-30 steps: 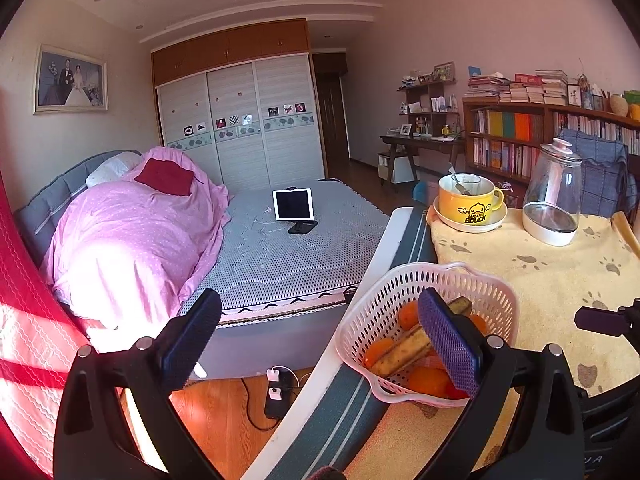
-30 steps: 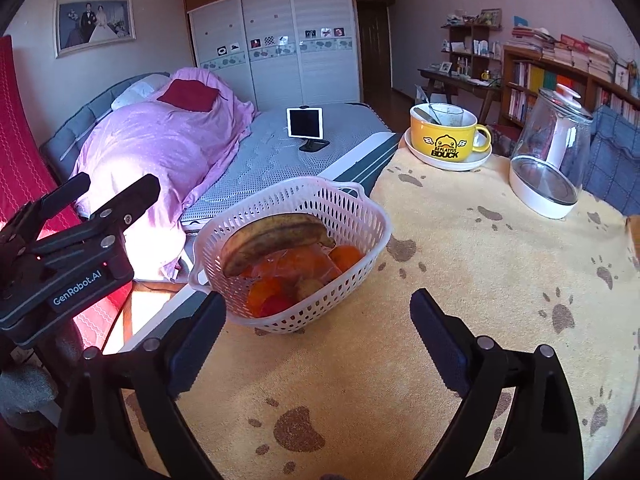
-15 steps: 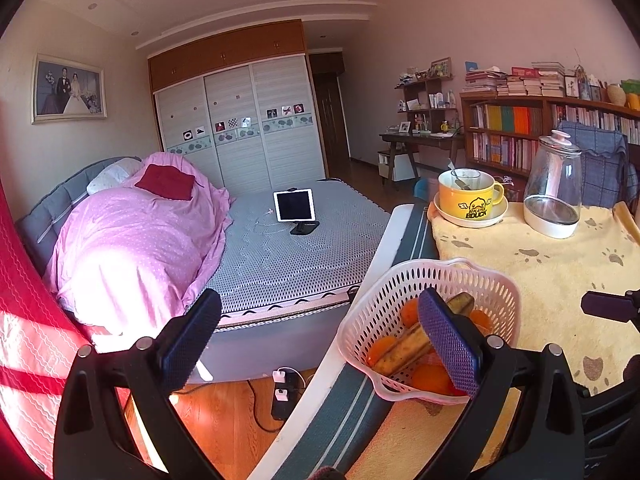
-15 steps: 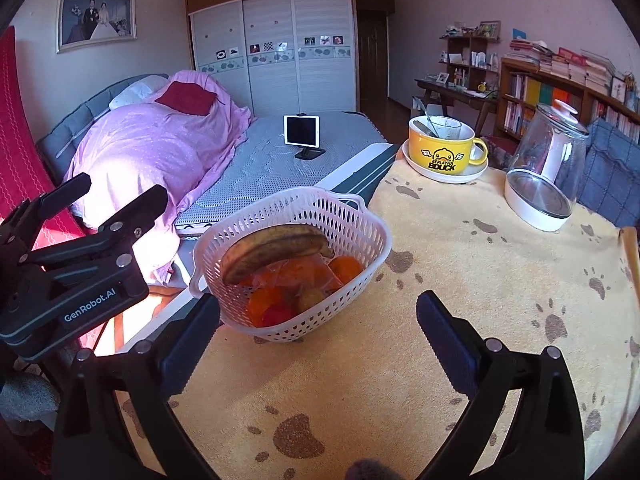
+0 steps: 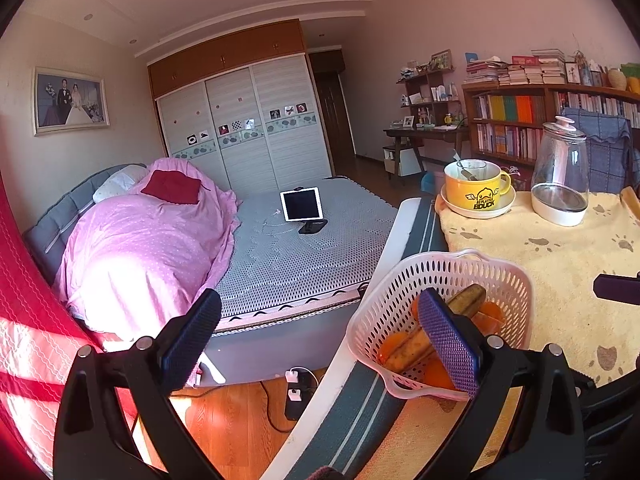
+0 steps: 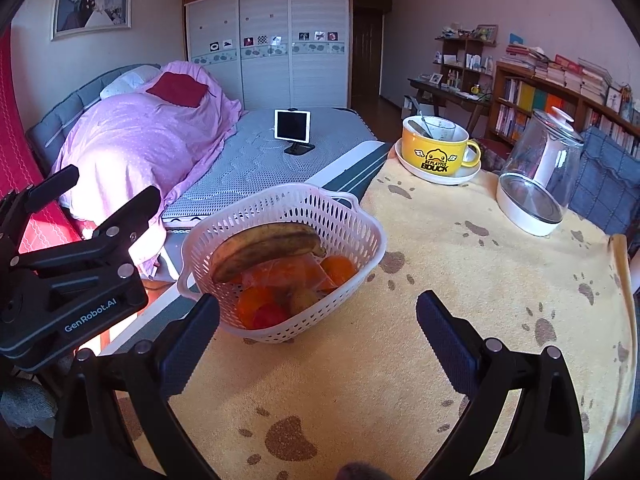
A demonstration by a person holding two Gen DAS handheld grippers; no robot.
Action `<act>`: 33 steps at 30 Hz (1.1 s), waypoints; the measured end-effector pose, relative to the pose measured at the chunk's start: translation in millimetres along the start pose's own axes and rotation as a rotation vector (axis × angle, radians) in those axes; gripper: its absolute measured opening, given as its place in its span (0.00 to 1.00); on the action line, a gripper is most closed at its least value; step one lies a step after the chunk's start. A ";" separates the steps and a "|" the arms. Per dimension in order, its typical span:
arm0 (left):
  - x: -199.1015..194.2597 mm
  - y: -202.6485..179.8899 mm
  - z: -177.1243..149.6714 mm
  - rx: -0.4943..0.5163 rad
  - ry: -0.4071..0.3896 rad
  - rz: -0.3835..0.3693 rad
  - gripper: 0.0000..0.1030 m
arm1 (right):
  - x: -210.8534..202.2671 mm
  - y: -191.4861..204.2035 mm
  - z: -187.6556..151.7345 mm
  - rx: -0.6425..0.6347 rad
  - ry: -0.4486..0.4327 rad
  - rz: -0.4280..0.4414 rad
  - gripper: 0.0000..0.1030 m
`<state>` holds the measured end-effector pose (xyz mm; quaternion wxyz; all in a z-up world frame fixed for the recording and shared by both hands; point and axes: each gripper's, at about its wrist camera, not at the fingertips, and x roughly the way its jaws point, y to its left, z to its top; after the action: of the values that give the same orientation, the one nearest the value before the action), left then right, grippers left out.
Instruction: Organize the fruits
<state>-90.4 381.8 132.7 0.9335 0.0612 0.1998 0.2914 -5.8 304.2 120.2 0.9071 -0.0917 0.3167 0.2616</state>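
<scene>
A white plastic basket stands near the left edge of a table under a yellow paw-print cloth. Inside lie a browned banana, several oranges, a red fruit and a clear plastic bag. My right gripper is open, just in front of the basket and above the cloth, holding nothing. My left gripper is open too, hanging beyond the table's left edge with its right finger in front of the basket. The left gripper's body appears left of the basket in the right wrist view.
A yellow duck mug on a saucer and a glass kettle stand at the far side of the table. A bed with a pink cover and a tablet lies left of the table. Bookshelves line the right wall.
Both grippers have drawn back and risen a little from the basket, and both views have tilted slightly upward. Both stay open; the fruit has not moved.
</scene>
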 end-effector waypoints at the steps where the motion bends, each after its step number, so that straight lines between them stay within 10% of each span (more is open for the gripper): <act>1: 0.8 -0.2 0.0 0.005 0.000 0.004 0.97 | 0.0 0.7 0.2 -0.002 0.001 -0.006 0.95; 33: 4.6 0.9 -1.2 0.013 0.010 0.017 0.97 | 6.2 23.4 4.2 -0.069 0.024 -0.009 0.95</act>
<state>-87.9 385.1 130.3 0.9296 0.0674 0.2056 0.2983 -12.0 328.0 119.6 0.9007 -0.1276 0.3180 0.2671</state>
